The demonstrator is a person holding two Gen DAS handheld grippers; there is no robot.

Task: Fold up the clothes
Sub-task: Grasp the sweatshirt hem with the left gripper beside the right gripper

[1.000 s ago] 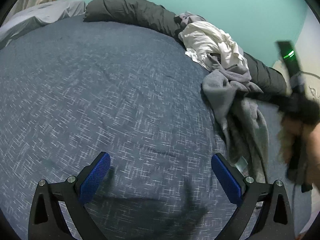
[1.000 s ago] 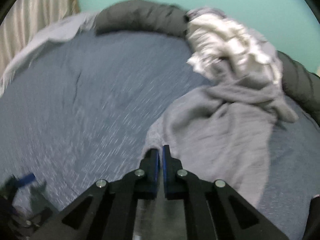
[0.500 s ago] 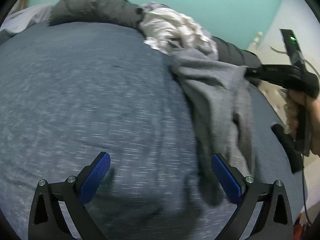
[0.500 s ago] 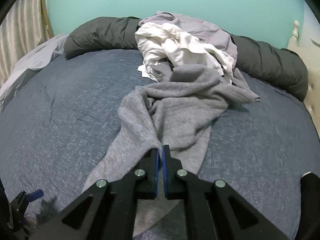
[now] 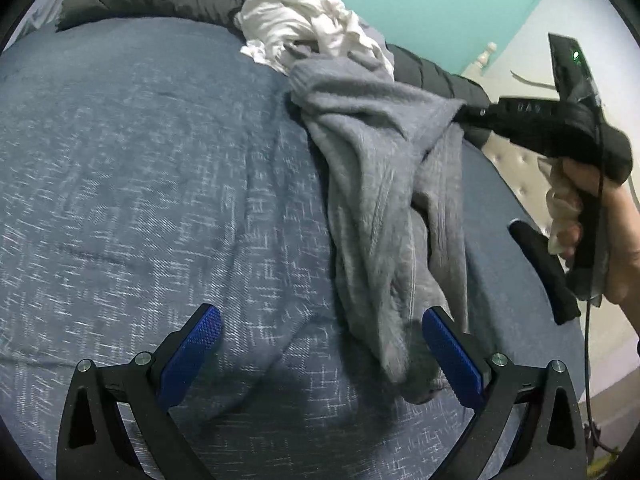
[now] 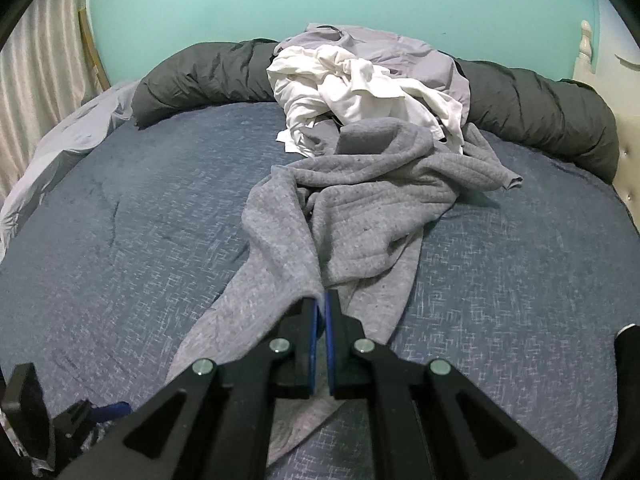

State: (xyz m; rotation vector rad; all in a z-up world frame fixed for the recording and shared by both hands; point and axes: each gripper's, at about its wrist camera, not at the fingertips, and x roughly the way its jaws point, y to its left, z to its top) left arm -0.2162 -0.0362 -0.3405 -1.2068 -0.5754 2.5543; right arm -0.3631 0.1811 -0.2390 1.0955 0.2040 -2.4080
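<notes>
A bed (image 6: 120, 248) with a blue flecked cover fills both views. A dark rolled duvet (image 6: 208, 76) is laid along its far edge, against the teal wall. Against that duvet a heap of unfolded clothes is piled: a white garment (image 6: 360, 92) on top, a pale lilac one (image 6: 400, 52) behind it.

From the near side of the heap a grey sweatshirt (image 6: 360, 208) is stretched out toward the camera, rumpled and twisted, part of it lifted off the cover.

The right gripper (image 6: 322, 312) is seen with fingers clamped together on an edge of the sweatshirt, nearer than the heap. From the left wrist view the cloth is seen hanging from it in a long drape (image 5: 384, 200).

The left gripper (image 5: 320, 344) is held with fingers wide apart and nothing between them, low over the cover, just beside the hanging lower end of the sweatshirt.

Judged step: the sweatshirt is being drawn clear of the heap for spreading. Next, a second hold by the left fingers on the free end is called for, so that the garment can be laid flat.
</notes>
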